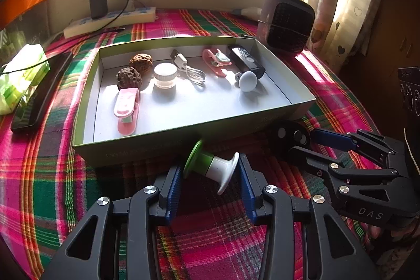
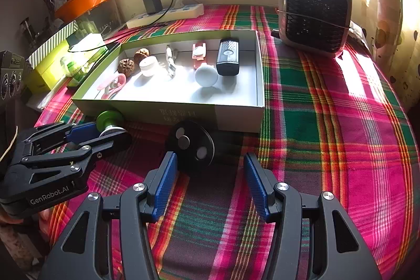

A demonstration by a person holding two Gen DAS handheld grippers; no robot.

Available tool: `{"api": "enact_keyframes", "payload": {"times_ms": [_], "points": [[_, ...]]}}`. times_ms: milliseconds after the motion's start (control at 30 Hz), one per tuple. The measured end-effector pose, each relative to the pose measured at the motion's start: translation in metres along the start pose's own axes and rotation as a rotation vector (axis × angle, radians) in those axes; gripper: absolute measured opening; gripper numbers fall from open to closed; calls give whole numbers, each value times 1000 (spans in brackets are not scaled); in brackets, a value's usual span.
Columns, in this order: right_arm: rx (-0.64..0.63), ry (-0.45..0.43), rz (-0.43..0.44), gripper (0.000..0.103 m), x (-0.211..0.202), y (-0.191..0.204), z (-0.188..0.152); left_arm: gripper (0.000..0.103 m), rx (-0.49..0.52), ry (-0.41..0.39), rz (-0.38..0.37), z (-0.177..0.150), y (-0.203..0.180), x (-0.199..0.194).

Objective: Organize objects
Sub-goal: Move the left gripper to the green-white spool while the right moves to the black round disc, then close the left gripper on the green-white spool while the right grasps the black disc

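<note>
A shallow green box (image 1: 183, 143) (image 2: 236, 114) holds two walnuts, a small white jar (image 1: 164, 75), a white cable, pink clips, a black device (image 1: 246, 61) and a white knob (image 1: 248, 81). A green-and-white spool (image 1: 210, 165) (image 2: 109, 122) lies on the plaid cloth in front of the box, between the fingers of my open left gripper (image 1: 210, 183) (image 2: 105, 134). A black disc with metal studs (image 2: 191, 146) (image 1: 291, 135) stands just ahead of my open right gripper (image 2: 210, 175) (image 1: 312, 143), its left finger beside the disc.
A grey fan heater (image 2: 315, 12) stands at the back right. A power strip with a black charger (image 2: 168, 12) lies by the wall. A black phone (image 1: 39, 93) and a green tissue pack (image 1: 18, 78) lie left of the box.
</note>
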State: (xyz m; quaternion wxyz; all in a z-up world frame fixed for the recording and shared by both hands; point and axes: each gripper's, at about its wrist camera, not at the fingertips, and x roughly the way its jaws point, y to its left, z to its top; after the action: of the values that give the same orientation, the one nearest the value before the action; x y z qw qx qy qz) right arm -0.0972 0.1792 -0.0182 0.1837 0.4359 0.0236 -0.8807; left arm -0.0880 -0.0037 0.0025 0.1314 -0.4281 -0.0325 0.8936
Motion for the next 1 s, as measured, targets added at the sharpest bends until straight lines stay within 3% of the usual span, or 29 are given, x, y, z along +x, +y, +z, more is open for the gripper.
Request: {"api": "enact_keyframes", "payload": {"times_ms": [833,1000], "points": [[-66,0,-23,54,15,15,13,38,-34,-6,9,-3,17,-5],[-64,-5,-25,45,14,15,13,38,-34,-6,9,-3,17,-5]]}}
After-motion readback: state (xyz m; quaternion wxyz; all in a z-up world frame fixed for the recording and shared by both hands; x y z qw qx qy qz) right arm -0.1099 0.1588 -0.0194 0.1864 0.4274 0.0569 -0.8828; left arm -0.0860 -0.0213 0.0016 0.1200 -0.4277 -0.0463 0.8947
